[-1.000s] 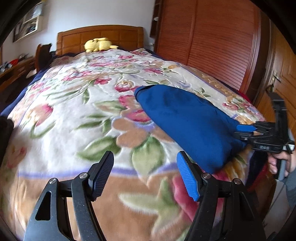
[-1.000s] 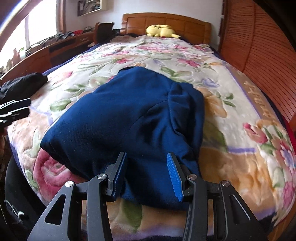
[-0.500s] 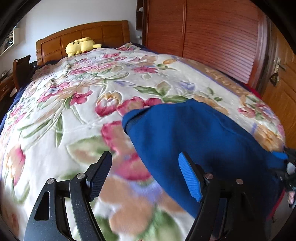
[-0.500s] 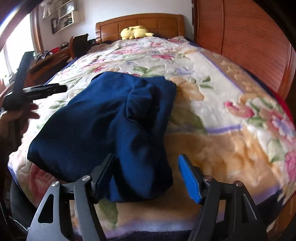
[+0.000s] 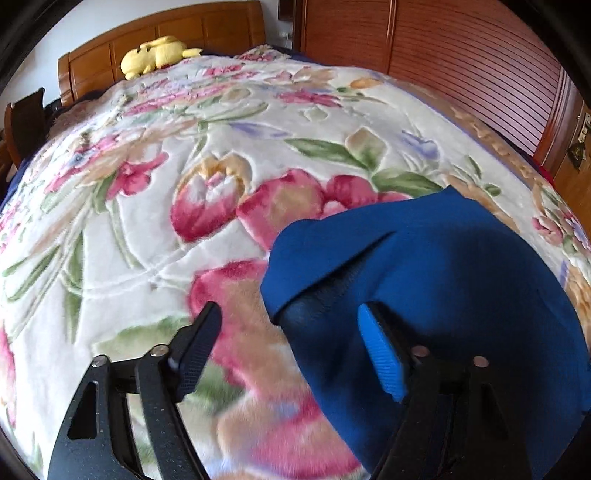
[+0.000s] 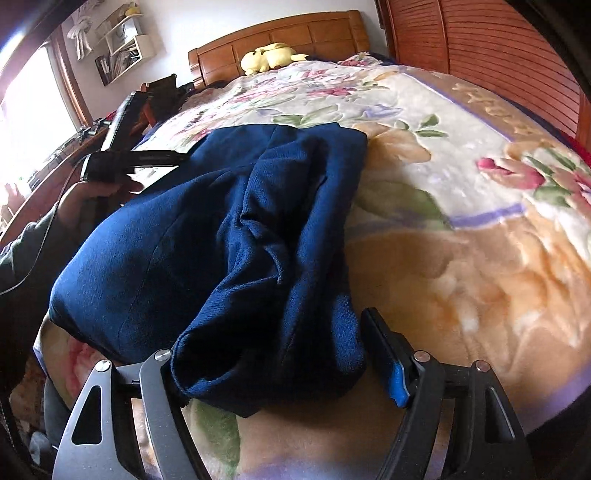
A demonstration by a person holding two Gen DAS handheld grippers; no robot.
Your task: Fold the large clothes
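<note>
A dark blue garment (image 5: 443,280) (image 6: 207,229) lies folded and bunched near the foot of the bed on a floral blanket (image 5: 147,229) (image 6: 480,258). My left gripper (image 5: 290,347) hangs over its far corner. Its jaws are opening, and the corner of cloth lies between them, not pressed. My right gripper (image 6: 273,362) is at the near hem, its jaws opening too. A thick fold of the garment sits between them and covers the left finger, while the blue right pad (image 6: 386,358) stands just off the cloth. The right wrist view shows a hand (image 6: 92,192) holding the left gripper (image 6: 173,162).
A yellow plush toy (image 5: 155,55) (image 6: 269,55) lies against the wooden headboard (image 5: 184,33). A slatted wooden wardrobe (image 5: 461,59) runs along the bed's right side. A window, wall shelves (image 6: 122,55) and a desk stand to the left. The bed's foot edge is close below me.
The left gripper swept right across the blanket to the garment's far corner. The right gripper's jaws spread and let go of the hem; its view rolled and sank a little.
</note>
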